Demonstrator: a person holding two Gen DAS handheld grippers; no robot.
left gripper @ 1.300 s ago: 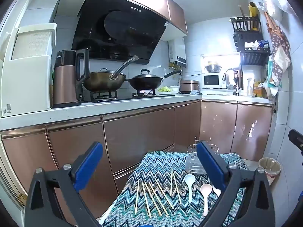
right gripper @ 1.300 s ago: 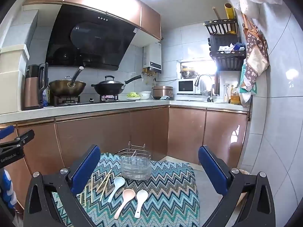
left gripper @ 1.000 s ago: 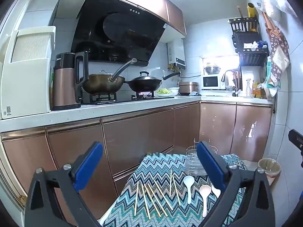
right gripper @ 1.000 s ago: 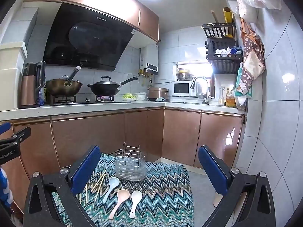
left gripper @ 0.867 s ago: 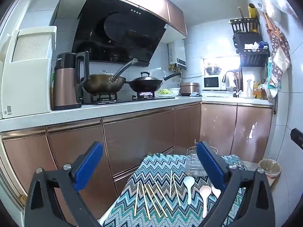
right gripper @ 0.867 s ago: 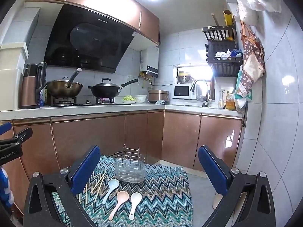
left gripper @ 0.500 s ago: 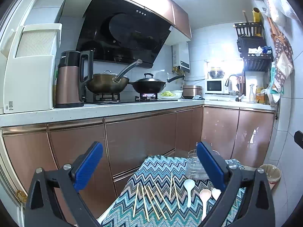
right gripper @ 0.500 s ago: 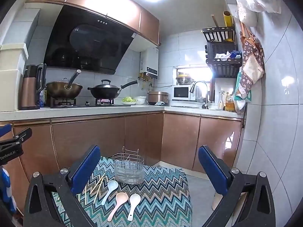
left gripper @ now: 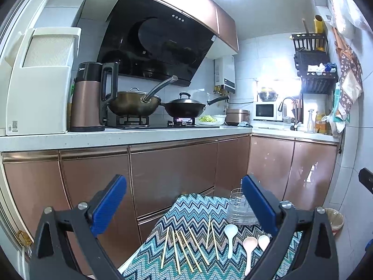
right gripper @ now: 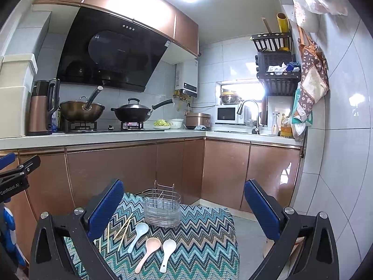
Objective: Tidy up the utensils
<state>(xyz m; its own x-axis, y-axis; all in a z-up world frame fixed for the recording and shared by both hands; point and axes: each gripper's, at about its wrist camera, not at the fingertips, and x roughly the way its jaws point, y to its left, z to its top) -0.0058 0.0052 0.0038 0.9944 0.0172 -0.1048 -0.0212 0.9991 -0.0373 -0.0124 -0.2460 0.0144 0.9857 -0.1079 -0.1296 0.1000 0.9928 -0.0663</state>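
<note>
A low table with a zigzag cloth (left gripper: 193, 212) (right gripper: 205, 240) holds several wooden chopsticks (left gripper: 184, 247) (right gripper: 123, 228), a pale blue spoon (left gripper: 230, 235) (right gripper: 138, 233), a pink spoon (left gripper: 249, 248) (right gripper: 148, 250) and a white spoon (left gripper: 264, 242) (right gripper: 167, 250). A clear utensil holder with a wire frame (left gripper: 237, 210) (right gripper: 162, 206) stands at the table's far side. My left gripper (left gripper: 184, 204) and right gripper (right gripper: 184, 206) are both open and empty, held above and short of the table.
Copper-fronted kitchen cabinets (left gripper: 172, 172) run behind the table, with a countertop (left gripper: 116, 135) carrying a kettle, two woks and a sink corner. A waste bin (left gripper: 334, 218) stands on the floor at the right by the tiled wall.
Both grippers have drifted slightly, so the table sits a little lower and farther in each view. Jaws stay open. Nothing on the table has moved.
</note>
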